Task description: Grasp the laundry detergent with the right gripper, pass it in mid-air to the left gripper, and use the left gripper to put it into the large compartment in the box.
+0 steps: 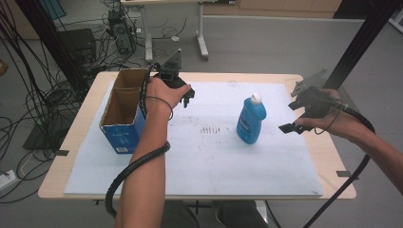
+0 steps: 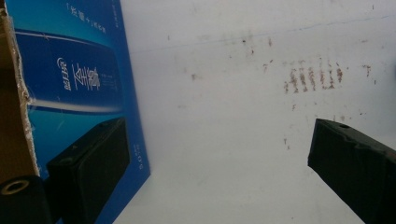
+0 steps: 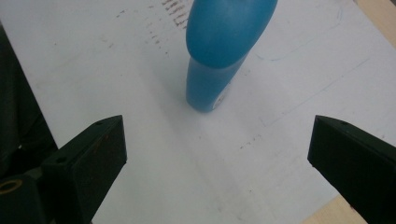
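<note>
The jaws of both grippers are seen spread wide, with nothing clamped between them. In the right gripper view the two black jaws stand far apart at the bottom corners, and the blue bottle is framed in the gap ahead of them, untouched. The right gripper is held above the right-hand part of the table, well apart from the bottle, its jaws turned toward it.

The blue bottle is stood upright on the white sheet that covers the wooden table, slightly right of the middle; a white cap is carried at its top and a label on its front.

The left gripper is held just beside the open cardboard box — a blue-printed carton with its top flaps gone and a brown inside. In the left gripper view, one jaw is seen in front of the blue box wall and the other over the bare sheet; whether the near jaw touches the wall cannot be told. A patch of brown smudges is marked on the sheet between the box and the bottle.

A ribbed cable is trailed back along each forearm — toward the near edge of the table.
</note>
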Action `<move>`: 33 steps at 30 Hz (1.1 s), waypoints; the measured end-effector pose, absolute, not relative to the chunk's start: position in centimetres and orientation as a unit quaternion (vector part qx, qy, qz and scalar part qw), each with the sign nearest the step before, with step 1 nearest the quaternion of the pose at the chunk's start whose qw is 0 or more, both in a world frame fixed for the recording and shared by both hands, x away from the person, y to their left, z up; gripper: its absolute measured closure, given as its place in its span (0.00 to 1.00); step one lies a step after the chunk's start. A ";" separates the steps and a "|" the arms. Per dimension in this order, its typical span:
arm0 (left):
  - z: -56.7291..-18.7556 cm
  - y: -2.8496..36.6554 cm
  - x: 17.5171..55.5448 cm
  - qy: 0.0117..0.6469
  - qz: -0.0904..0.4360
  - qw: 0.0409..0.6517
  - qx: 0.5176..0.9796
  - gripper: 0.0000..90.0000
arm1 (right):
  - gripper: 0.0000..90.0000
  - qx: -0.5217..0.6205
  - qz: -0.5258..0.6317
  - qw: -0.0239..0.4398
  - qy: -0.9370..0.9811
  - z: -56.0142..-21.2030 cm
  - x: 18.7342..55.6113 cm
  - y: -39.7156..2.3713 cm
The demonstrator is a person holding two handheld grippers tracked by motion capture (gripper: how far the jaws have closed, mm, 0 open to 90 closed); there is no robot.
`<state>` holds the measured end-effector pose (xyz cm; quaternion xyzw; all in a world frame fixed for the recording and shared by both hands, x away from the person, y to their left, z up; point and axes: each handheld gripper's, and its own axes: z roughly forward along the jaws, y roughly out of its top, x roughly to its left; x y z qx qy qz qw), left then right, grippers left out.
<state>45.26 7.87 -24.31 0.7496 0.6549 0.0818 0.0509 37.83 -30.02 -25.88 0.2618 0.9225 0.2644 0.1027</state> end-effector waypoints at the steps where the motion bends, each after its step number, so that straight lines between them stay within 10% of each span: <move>1: -24.3 7.9 45.2 0.654 0.081 0.050 0.750 0.07 | 0.05 0.265 0.270 0.105 0.920 -26.1 37.8 -30.0; 33: -24.9 8.0 45.2 0.646 0.083 0.052 0.757 0.07 | 0.03 0.322 0.363 0.140 0.863 -33.7 38.0 -27.8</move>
